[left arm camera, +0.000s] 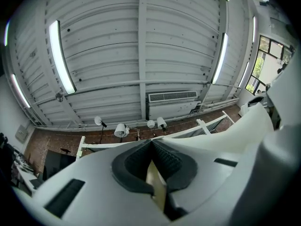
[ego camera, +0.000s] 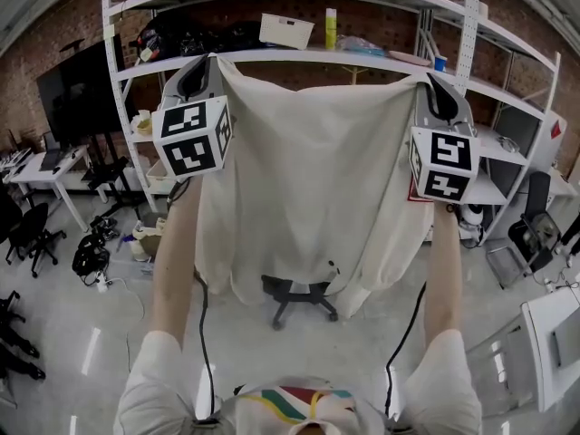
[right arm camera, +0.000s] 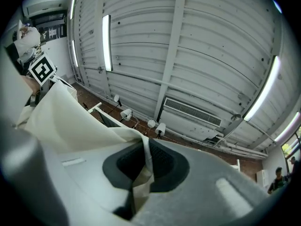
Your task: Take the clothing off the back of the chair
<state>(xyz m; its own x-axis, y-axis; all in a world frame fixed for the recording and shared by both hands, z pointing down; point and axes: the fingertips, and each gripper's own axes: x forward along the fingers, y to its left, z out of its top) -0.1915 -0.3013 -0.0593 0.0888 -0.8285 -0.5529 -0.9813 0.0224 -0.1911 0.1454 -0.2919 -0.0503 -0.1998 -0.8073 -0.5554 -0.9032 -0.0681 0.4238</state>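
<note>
Clothing (ego camera: 313, 188), one cream garment, hangs between left gripper (ego camera: 207, 69) and right gripper (ego camera: 435, 89), both clamped tight on its top corners, screening one chair (ego camera: 299, 297) at six o'clock; one shelf rack (ego camera: 470, 34) behind.

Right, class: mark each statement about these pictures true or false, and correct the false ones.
1. The left tool and right tool each pinch the cream garment. True.
2. The garment is draped over a chair back. False: it hangs spread between the two tools; only the chair's wheeled base shows below it.
3. The right tool's jaws stand wide apart. False: they are shut on cloth.
4. A white shelf rack stands behind the garment. True.
</note>
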